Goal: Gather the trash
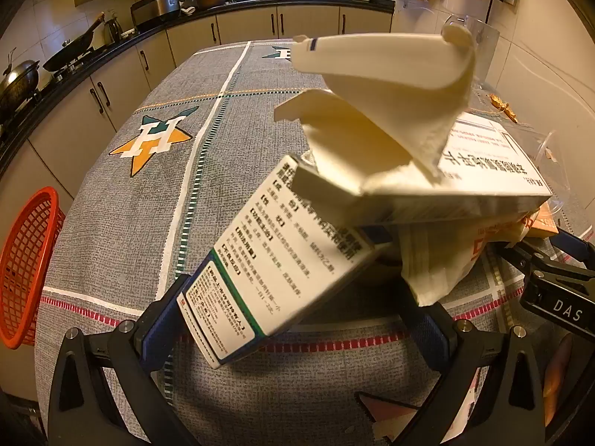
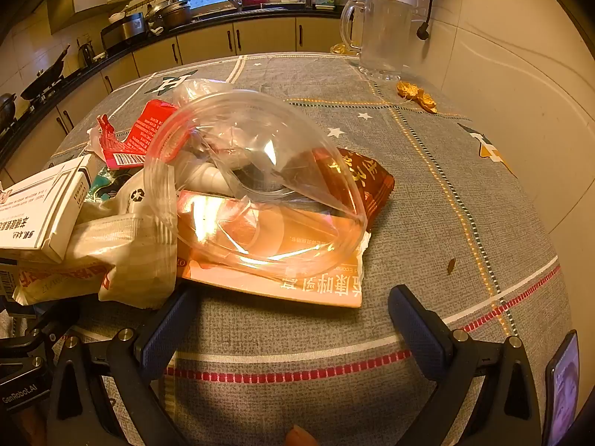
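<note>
In the left wrist view my left gripper (image 1: 297, 308) is open around a tilted white medicine box (image 1: 271, 264) with black print; the box lies between the jaws, and contact is unclear. A second white box (image 1: 465, 171) with its torn flaps open rests above it, on a cream wrapper (image 1: 435, 264). In the right wrist view my right gripper (image 2: 293, 323) is open and empty, just in front of a trash pile: a clear plastic dome lid (image 2: 256, 186), an orange flat box (image 2: 275, 271), a brown snack bag (image 2: 364, 178), a red packet (image 2: 137, 137) and the white box (image 2: 41, 212).
A red mesh basket (image 1: 26, 264) stands beside the table's left edge. A glass mug (image 2: 383, 33) and gold wrapper scraps (image 2: 416, 96) sit at the far right near the wall. The right gripper (image 1: 550, 282) shows at the left view's right. A phone (image 2: 561, 383) lies at the right view's edge.
</note>
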`<state>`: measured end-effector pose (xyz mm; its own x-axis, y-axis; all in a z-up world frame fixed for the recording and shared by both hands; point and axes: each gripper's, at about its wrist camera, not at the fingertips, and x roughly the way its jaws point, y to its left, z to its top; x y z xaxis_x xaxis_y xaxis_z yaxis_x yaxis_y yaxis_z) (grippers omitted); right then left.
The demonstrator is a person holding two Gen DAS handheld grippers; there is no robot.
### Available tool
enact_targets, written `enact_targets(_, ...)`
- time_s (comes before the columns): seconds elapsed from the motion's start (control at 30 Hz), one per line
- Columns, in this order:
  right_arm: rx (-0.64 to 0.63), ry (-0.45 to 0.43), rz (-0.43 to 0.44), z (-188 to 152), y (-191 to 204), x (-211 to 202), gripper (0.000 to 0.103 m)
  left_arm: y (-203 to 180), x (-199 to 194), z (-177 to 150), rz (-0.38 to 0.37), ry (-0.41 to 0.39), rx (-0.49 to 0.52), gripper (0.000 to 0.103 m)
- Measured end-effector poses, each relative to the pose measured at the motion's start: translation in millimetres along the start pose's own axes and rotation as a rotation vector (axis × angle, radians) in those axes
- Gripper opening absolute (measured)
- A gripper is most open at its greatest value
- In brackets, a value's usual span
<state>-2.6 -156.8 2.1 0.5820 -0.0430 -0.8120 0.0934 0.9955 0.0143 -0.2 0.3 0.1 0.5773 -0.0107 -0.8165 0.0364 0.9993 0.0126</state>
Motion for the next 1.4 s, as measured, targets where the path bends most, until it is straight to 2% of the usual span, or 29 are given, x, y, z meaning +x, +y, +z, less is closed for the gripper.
enact_targets(0.23, -0.003, 0.005, -0.012, -4.2, 0.1, -3.6, 0.103, 5.7, -10.4, -11.7, 0.011, 0.008, 0.009, 0.103)
enact_targets(0.4, -0.030, 0.036, 0.001, -19.1, -6.6, -16.6, 0.103, 18.7, -36.3, -31.8, 0.046, -0.082, 0.012, 0.103)
enact_targets(0.63, -0.107, -0.047, -0.046, -47.8, 4.0, -57.5, 0.102, 29.2, -79.8, -67.0, 0.067, -0.211, -0.010, 0.103)
enact_targets(0.73, -0.124, -0.113, -0.059, -59.7, 5.7, -81.3, 0.102, 28.4, -92.4, -71.0, 0.085, -0.244, -0.015, 0.103)
enact_targets(0.97, -0.132, -0.196, 0.000, -69.7, 18.7, -114.0, 0.100, 34.0, -120.1, -86.7, 0.127, -0.322, -0.055, 0.103)
enact_targets(1.13, -0.173, -0.225, -0.006, -74.8, 35.4, -122.4, 0.096, 39.9, -124.3, -92.8, 0.166, -0.341, -0.059, 0.103)
enact_targets(1.4, -0.193, -0.244, -0.005, -77.3, 42.3, -128.1, 0.094, 45.4, -123.7, -98.0, 0.170, -0.340, -0.071, 0.103)
